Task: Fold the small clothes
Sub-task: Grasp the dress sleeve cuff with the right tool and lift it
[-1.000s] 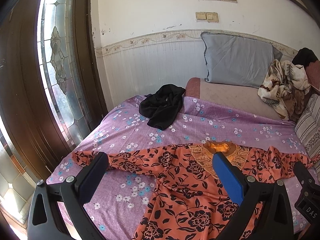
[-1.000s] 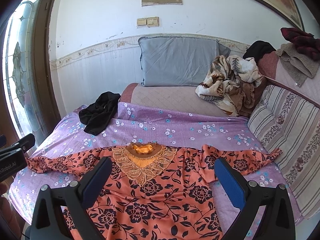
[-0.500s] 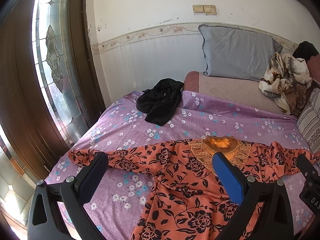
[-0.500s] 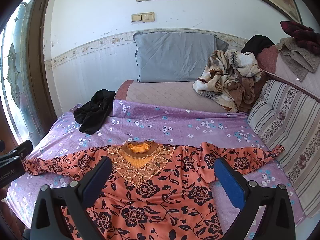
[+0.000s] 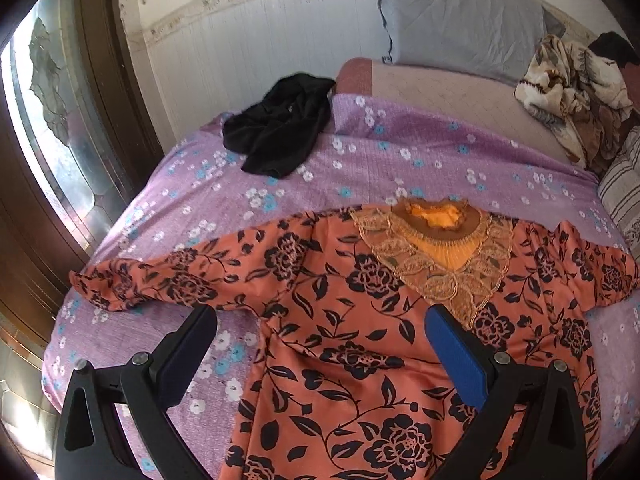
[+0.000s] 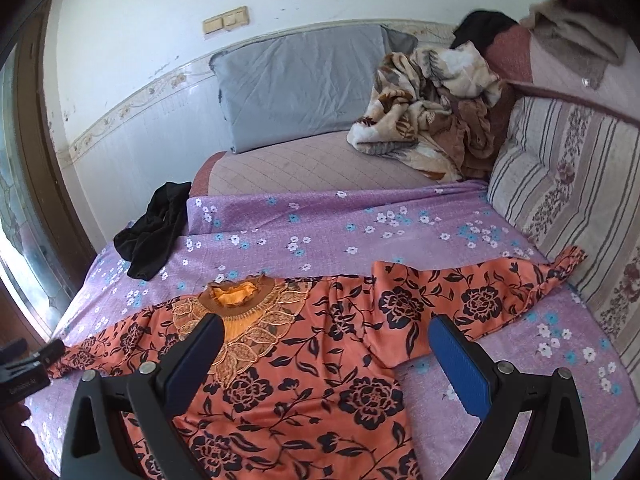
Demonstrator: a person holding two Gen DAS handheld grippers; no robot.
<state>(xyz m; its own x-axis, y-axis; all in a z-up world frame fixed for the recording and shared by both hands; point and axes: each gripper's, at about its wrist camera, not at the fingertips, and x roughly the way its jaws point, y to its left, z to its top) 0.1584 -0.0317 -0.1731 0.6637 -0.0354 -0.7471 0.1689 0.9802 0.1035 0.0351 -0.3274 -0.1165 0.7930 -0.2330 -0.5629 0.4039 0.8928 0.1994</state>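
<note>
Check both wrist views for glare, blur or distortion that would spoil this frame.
Left wrist: the stained-glass window blows out at left; the orange floral dress stays sharp. Right wrist: even daylight, fisheye bends the grey pillow and wall border; dark vignette in the corners of both.

I note the blouse is orange with black floral print and a gold lace neckline. The bedsheet is purple with white and blue flowers. Crumpled garment: black. Pillow: grey. My gripper pads are blue.
</note>
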